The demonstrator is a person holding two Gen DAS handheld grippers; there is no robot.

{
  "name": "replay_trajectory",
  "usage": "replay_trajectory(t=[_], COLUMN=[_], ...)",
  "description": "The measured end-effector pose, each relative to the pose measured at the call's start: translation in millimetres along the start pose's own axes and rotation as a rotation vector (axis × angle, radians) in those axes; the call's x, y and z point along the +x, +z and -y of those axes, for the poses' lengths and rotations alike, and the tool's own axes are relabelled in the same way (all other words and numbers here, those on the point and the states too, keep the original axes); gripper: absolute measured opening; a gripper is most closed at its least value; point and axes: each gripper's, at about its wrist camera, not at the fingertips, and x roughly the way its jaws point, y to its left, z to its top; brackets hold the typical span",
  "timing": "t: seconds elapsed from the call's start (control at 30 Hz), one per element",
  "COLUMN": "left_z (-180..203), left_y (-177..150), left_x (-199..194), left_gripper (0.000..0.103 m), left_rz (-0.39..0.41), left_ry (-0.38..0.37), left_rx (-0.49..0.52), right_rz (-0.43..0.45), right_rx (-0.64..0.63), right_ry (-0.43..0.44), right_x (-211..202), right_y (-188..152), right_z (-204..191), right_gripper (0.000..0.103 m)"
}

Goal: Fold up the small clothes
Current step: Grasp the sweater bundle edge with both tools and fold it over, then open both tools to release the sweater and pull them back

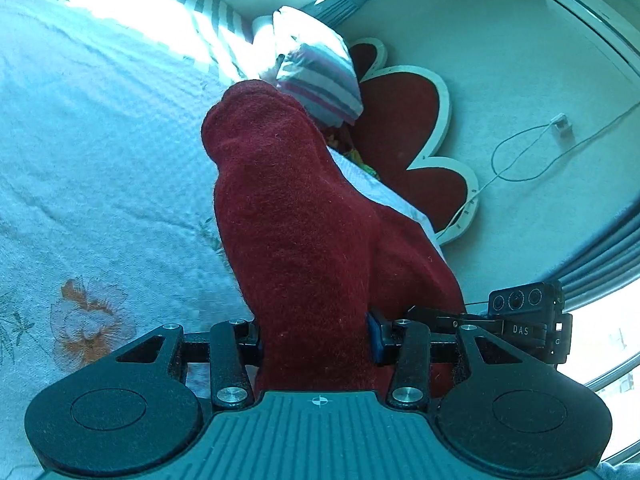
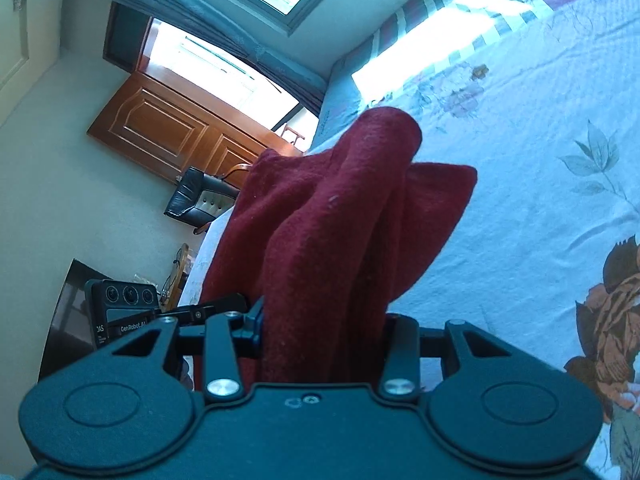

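The left gripper [image 1: 316, 340] is clamped, part-open, on a bunched dark red woollen garment [image 1: 296, 220] at the frame's centre. The right gripper [image 2: 324, 336] likewise grips it, raised over the pale blue floral bedspread [image 2: 520, 184].

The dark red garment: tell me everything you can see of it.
The dark red garment is a fuzzy, wool-like knit, plain, with no print showing. It is bunched into thick rounded folds and held up over the floral bedspread, not spread flat. The left gripper is clamped on one bunch of it and the right gripper on another, so it hangs between the two. In the right wrist view one flap sticks out sideways like a corner. What kind of garment it is cannot be told.
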Motion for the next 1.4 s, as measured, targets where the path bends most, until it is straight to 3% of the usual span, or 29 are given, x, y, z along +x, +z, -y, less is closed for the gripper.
replay_trajectory(t=[0.17, 0.2, 0.3, 0.37, 0.4, 0.5, 0.53, 0.57, 0.63, 0.73, 0.77, 0.8, 0.83, 0.87, 0.9, 0.97, 1.07, 1.13, 1.17, 1.4], left_z=[-25, -27, -31, -35, -33, -22, -18, -13, -4, 2, -4, -10, -10, -10, -7, 8, 41, 67, 79, 150], left_y=[-4, -7, -11, -12, -12, -13, -15, -18, -23, -27, -28, -32, -35, -38, -39, -44, -58, -74, -82, -154], left_x=[33, 37, 36, 23, 14, -19, -32, -37, -33, -12, -12, -15, -12, -15, -17, -28, -48, -66, -76, -140], left_gripper=[0.045, 0.051, 0.057, 0.065, 0.07, 0.071, 0.071, 0.071, 0.071, 0.071, 0.074, 0.087, 0.092, 0.096, 0.096, 0.096, 0.096, 0.097, 0.102, 0.103], left_rz=[-0.074, -0.077, -0.063, -0.041, -0.033, 0.026, 0.052, 0.067, 0.053, 0.008, 0.008, 0.023, 0.037, 0.052, 0.057, 0.088, 0.113, 0.137, 0.153, 0.248], left_ry=[0.042, 0.055, 0.034, 0.066, 0.104, 0.22, 0.233, 0.219, 0.212, 0.328, 0.363, 0.374, 0.405, 0.426, 0.443, 0.505, 0.603, 0.644, 0.654, 0.696], left_rx=[-0.035, -0.035, -0.041, -0.041, -0.035, 0.005, 0.023, 0.031, 0.04, 0.11, 0.108, 0.093, 0.093, 0.104, 0.098, 0.11, 0.192, 0.239, 0.255, 0.345], right_rz=[-0.046, -0.056, -0.07, -0.057, -0.041, 0.016, 0.04, 0.056, 0.086, 0.05, 0.025, 0.002, -0.03, -0.04, -0.024, -0.009, 0.033, 0.06, 0.076, 0.149], right_rx=[0.063, 0.07, 0.081, 0.109, 0.113, 0.045, 0.003, -0.017, -0.047, -0.179, -0.206, -0.229, -0.277, -0.294, -0.263, -0.214, -0.258, -0.28, -0.29, -0.358], right_ry=[-0.011, -0.014, -0.047, -0.021, -0.035, -0.173, -0.25, -0.267, -0.23, -0.228, -0.247, -0.291, -0.4, -0.447, -0.442, -0.428, -0.431, -0.439, -0.443, -0.467], right_x=[27, 32, 41, 36, 30, 1, -13, -23, -36, -18, -9, 0, 11, 15, 15, 7, -16, -33, -42, -104], right_y=[-5, -7, -14, -16, -16, -15, -16, -17, -19, -23, -26, -30, -32, -33, -34, -33, -42, -53, -59, -127], right_z=[39, 45, 59, 66, 67, 60, 53, 47, 33, 4, -1, -2, 0, 7, 11, 9, -14, -29, -37, -97], right_gripper=[0.041, 0.042, 0.046, 0.049, 0.055, 0.073, 0.07, 0.065, 0.061, 0.048, 0.048, 0.043, 0.051, 0.057, 0.06, 0.059, 0.061, 0.088, 0.093, 0.103])
